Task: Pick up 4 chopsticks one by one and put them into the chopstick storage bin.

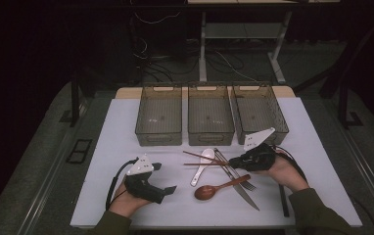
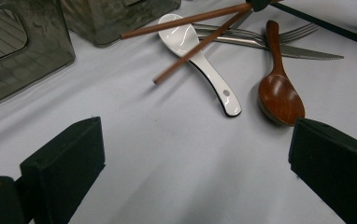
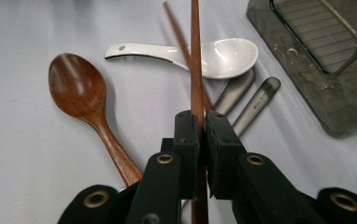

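Wooden chopsticks point(image 3: 196, 60) pinched in right claw point(image 3: 201, 133), knife-handle lettering unreadable

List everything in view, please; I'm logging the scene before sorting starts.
bins: three, smoky clear, row at table's far edge, empty
chopsticks: two, brown, crossing over the white spoon; one clamped in right gripper
white spoon: one, table centre
wooden spoon: one, brown, near side of the pile
fork: one, steel, under the pile
knife: one, steel, beside the fork
table: one, white
left gripper: black, open, left of the cutlery
right gripper: black, shut on a chopstick
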A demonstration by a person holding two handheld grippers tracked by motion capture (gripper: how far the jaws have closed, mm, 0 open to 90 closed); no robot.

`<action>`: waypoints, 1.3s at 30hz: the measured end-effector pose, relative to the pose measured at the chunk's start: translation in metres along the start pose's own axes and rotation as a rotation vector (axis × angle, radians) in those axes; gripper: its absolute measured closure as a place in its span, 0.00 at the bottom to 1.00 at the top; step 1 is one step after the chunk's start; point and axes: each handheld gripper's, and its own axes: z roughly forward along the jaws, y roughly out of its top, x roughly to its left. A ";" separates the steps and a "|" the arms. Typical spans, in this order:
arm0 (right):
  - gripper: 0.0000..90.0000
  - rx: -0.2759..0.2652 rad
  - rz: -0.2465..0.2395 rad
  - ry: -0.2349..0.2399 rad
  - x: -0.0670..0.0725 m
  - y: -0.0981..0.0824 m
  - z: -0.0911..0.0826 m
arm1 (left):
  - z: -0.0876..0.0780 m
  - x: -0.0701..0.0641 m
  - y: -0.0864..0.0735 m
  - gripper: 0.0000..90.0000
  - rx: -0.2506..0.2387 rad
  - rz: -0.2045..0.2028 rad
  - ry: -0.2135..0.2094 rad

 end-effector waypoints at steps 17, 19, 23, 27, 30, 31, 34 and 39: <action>0.92 -0.067 0.130 -0.020 0.004 0.009 -0.013 | -0.004 0.005 -0.003 0.03 -0.018 -0.014 0.000; 0.92 -0.077 0.132 -0.021 0.004 0.012 -0.014 | -0.004 0.004 -0.003 0.03 -0.021 -0.012 -0.002; 0.92 -0.087 0.140 -0.044 0.005 0.020 -0.017 | -0.004 0.004 -0.003 0.03 -0.024 -0.004 -0.005; 0.92 -0.096 0.146 -0.051 0.004 0.027 -0.017 | -0.004 0.004 -0.003 0.03 -0.036 -0.003 -0.009; 0.92 -0.084 0.152 -0.069 0.003 0.035 -0.015 | -0.003 0.003 -0.003 0.03 -0.039 -0.009 -0.013; 0.92 -0.085 0.159 -0.076 0.003 0.037 -0.014 | -0.003 0.003 -0.003 0.03 -0.037 -0.006 -0.013; 0.92 -0.083 0.171 -0.086 0.002 0.041 -0.014 | -0.003 0.003 -0.002 0.03 -0.039 -0.003 -0.016; 0.92 -0.093 0.187 -0.103 -0.003 0.054 -0.014 | -0.002 0.003 -0.001 0.03 -0.047 -0.005 -0.014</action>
